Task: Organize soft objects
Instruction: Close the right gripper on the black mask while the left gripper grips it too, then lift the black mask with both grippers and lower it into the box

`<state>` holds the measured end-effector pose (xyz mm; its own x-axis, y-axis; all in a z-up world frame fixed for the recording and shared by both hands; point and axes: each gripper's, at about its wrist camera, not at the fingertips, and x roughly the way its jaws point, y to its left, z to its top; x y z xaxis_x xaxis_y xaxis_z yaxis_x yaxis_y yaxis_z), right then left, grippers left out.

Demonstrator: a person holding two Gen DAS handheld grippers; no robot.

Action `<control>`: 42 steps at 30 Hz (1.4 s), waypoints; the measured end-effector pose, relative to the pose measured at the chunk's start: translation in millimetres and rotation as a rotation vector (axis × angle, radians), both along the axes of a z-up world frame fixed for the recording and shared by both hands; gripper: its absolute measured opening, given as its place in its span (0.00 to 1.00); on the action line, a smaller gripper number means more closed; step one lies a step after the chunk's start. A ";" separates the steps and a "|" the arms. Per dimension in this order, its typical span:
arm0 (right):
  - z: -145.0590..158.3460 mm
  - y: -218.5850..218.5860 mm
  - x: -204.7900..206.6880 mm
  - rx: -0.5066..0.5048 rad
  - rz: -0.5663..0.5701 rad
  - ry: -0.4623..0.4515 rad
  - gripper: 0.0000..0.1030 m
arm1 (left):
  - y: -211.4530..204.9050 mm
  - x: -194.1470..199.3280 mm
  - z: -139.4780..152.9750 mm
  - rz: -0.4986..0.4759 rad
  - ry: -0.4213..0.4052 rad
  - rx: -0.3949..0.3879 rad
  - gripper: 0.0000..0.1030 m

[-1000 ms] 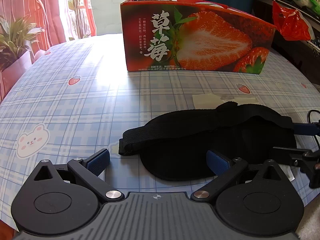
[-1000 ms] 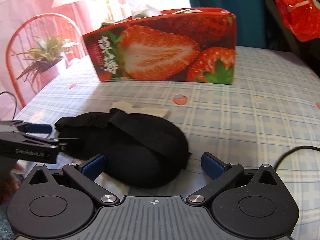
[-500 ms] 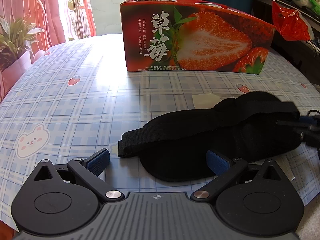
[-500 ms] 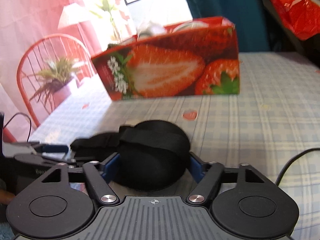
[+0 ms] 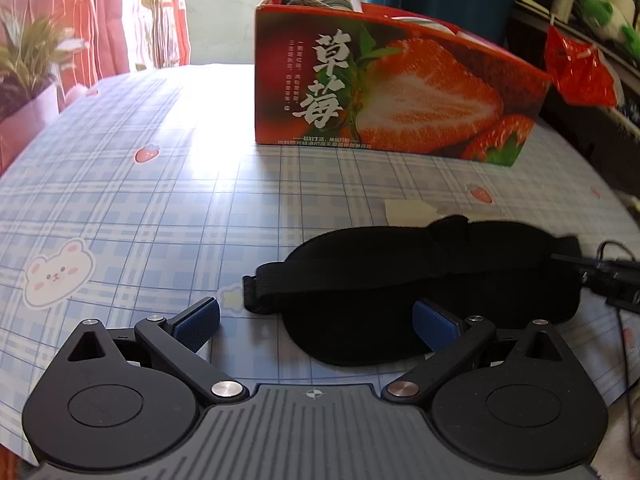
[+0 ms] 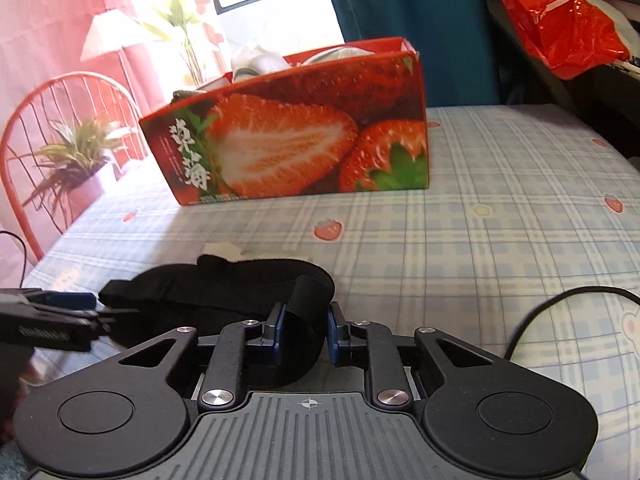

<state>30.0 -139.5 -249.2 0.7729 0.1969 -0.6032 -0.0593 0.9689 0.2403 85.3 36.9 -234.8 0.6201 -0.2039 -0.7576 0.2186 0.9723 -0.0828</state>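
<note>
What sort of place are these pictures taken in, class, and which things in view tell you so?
Most likely a room in a home. A table wears a plaid tablecloth printed with bears and strawberries, a strawberry box holds odds and ends, and a potted plant stands by a red chair near a bright window.

**Right gripper clamps the eye mask**

The right gripper (image 6: pixel 306 330), wide apart a second ago, has closed its pads on one end of the black eye mask (image 5: pixel 400 292), bunching its strap (image 6: pixel 306 296) and lifting that end off the tablecloth.
</note>
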 end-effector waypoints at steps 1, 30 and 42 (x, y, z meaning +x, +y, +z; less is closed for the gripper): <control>-1.0 0.4 -0.1 -0.006 -0.005 0.004 0.18 | 3.1 1.6 0.7 0.009 0.003 -0.021 1.00; 30.6 2.2 -7.4 -0.020 0.039 -0.153 0.11 | 1.6 1.6 40.3 -0.008 -0.191 -0.127 0.07; 87.4 -6.9 15.6 -0.057 0.034 -0.291 0.10 | -2.8 21.1 110.5 -0.018 -0.376 -0.135 0.07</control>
